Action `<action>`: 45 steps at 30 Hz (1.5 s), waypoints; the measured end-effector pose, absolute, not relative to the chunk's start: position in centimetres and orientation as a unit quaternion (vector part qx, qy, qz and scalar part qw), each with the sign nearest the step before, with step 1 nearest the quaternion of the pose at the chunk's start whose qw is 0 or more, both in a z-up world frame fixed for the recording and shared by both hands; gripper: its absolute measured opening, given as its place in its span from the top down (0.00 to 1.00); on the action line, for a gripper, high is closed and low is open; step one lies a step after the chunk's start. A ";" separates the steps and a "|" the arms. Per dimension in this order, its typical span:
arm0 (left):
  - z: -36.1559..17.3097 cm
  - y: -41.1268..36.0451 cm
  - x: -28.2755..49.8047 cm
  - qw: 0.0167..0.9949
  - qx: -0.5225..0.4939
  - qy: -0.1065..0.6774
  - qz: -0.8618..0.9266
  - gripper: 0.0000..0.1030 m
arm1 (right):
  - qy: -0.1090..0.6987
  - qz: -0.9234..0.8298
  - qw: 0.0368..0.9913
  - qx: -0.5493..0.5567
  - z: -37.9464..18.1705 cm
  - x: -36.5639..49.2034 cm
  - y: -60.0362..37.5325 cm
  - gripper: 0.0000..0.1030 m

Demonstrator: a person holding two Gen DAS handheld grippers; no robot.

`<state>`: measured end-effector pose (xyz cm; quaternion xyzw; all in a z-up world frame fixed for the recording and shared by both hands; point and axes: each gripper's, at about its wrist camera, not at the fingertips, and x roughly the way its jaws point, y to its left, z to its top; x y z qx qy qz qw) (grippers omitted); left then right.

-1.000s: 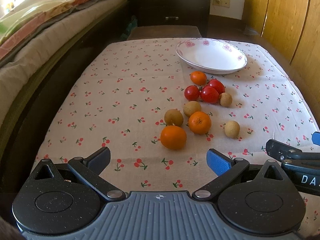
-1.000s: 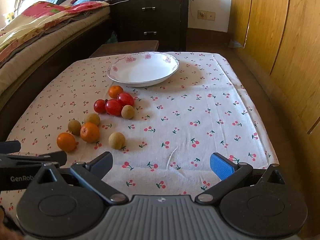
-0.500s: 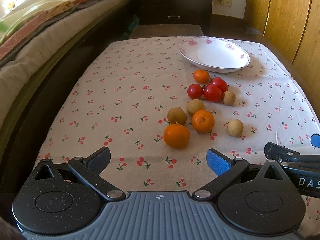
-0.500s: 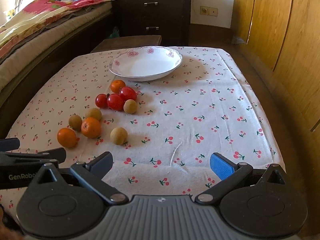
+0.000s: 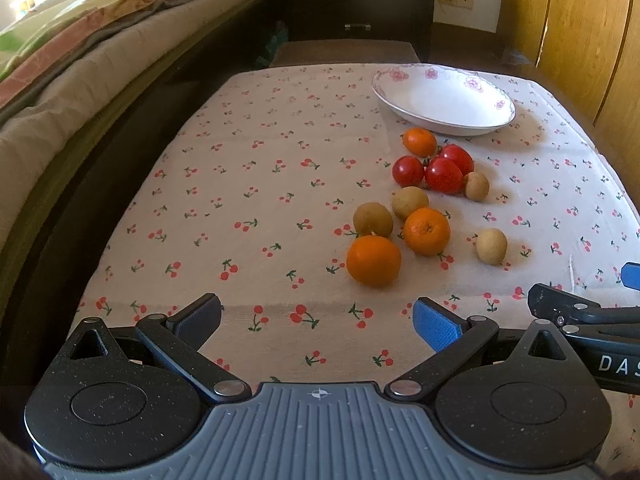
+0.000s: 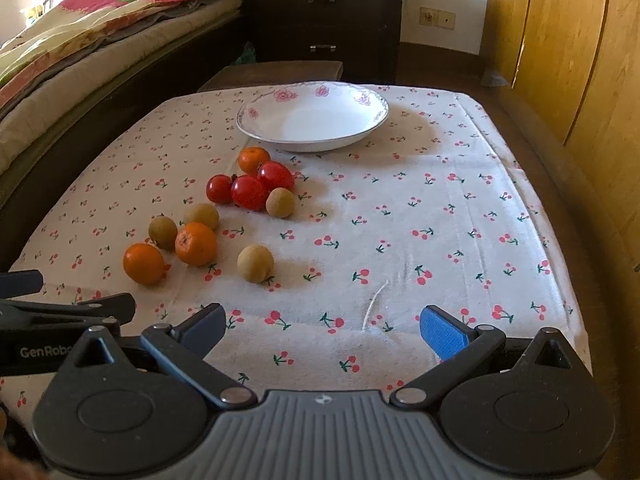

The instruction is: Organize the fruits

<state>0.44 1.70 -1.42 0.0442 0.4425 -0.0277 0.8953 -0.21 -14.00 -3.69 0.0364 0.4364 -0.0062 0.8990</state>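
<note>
Both tongs, left tongs [image 5: 316,318] & right tongs [image 6: 322,330], gape apart w/ nothing held; round glossy orange mandarin [image 5: 373,260] sits nearest on cherry-print cloth desk [image 5: 240,184], white floral ceramic bowl [image 5: 442,100] well beyond; fruit prob. light, firm, rolls easily; grip across its middle; red smooth tomatoes [image 5: 442,175] softer, squeeze gently.

The right gripper [image 5: 624,284] is cut off by the left view's edge
</note>
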 end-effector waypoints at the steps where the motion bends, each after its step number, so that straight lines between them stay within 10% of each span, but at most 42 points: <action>1: -1.6 1.7 0.5 0.894 0.044 0.444 -0.028 0.00 | 0.439 -0.005 0.898 0.036 -3.8 -0.1 -13.9 0.00; 37: -4.4 2.6 1.7 0.871 -0.008 0.491 -0.018 0.00 | 0.512 -0.019 0.858 0.040 -6.3 2.4 -13.5 0.00; 45: -4.4 2.5 2.2 0.868 0.002 0.496 -0.021 0.00 | 0.481 0.002 0.876 0.023 -5.0 3.1 -12.9 0.18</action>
